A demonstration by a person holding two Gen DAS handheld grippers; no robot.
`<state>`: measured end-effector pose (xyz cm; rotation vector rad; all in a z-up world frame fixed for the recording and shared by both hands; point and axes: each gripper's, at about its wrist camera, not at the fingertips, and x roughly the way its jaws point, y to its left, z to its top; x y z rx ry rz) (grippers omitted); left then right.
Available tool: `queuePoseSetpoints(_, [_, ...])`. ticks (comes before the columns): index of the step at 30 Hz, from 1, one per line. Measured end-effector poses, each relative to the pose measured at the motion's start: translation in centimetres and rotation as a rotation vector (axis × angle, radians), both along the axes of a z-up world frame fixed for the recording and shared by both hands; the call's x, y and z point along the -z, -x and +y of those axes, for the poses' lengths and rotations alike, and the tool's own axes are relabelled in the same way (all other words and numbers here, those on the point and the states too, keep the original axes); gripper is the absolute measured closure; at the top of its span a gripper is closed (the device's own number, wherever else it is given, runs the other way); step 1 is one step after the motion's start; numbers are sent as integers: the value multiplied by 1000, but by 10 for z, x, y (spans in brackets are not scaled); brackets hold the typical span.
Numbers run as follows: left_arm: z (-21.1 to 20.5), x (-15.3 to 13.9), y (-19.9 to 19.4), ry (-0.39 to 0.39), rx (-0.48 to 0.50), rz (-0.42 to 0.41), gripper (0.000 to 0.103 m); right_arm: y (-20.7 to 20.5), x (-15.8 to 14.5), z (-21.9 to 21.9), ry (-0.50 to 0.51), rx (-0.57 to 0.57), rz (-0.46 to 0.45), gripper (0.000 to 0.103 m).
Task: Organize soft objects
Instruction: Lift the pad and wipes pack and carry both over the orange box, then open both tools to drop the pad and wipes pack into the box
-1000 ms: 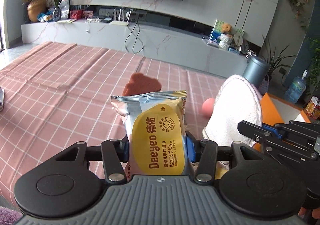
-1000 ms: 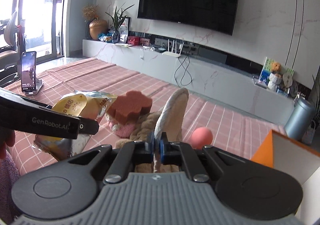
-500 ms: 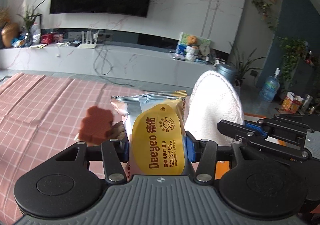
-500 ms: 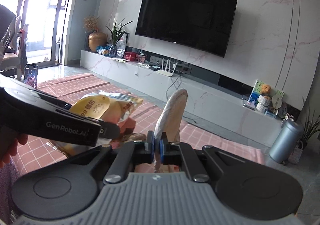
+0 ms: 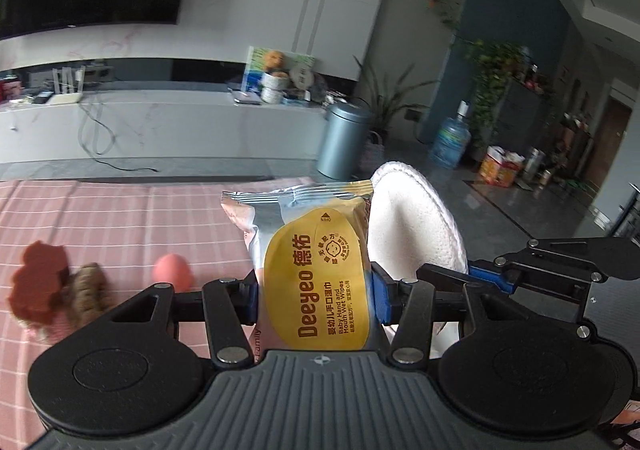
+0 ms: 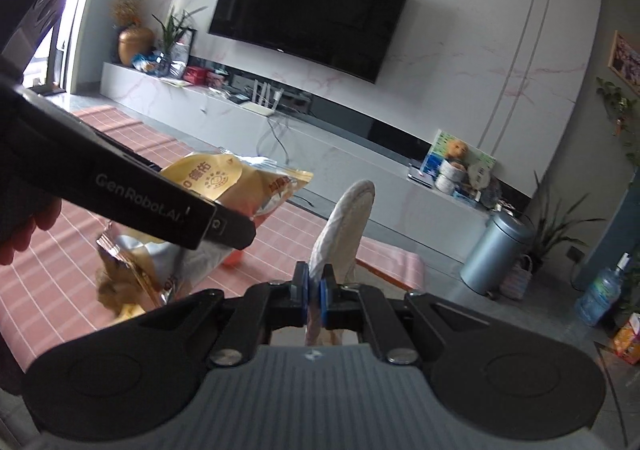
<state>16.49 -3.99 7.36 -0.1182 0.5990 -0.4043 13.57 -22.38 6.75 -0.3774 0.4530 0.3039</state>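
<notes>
My left gripper (image 5: 316, 300) is shut on a yellow and silver pack of baby wet wipes (image 5: 316, 270) and holds it upright above the pink checked cloth (image 5: 100, 217). My right gripper (image 6: 315, 298) is shut on a white fabric slipper (image 6: 344, 226), held on edge; the slipper also shows in the left wrist view (image 5: 412, 234) just right of the pack. In the right wrist view the wipes pack (image 6: 224, 185) sits to the left, partly behind the left gripper's black body (image 6: 132, 189).
On the cloth at the left lie a brown sponge shape (image 5: 38, 282), a fluffy tan toy (image 5: 88, 290) and a pink ball (image 5: 173, 270). Beyond the cloth's edge are a grey bin (image 5: 344, 141), a water bottle (image 5: 451, 141) and a long TV bench (image 6: 280, 125).
Both grippers have swung to the right with their loads, towards the cloth's right edge. The sponge, toy and ball have slid to the left of the left wrist view.
</notes>
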Motion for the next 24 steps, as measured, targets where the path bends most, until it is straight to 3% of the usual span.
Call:
queuePoseSetpoints(9, [-63, 18, -30, -52, 133, 48, 45, -28, 27, -33, 54, 19, 75, 101])
queuePoseSetpoints(18, [-92, 46, -66, -143, 156, 113, 45, -76, 59, -44, 115, 13, 158, 101])
queuePoseSetpoints(24, [-107, 65, -82, -222, 182, 156, 45, -103, 81, -48, 91, 16, 236, 101])
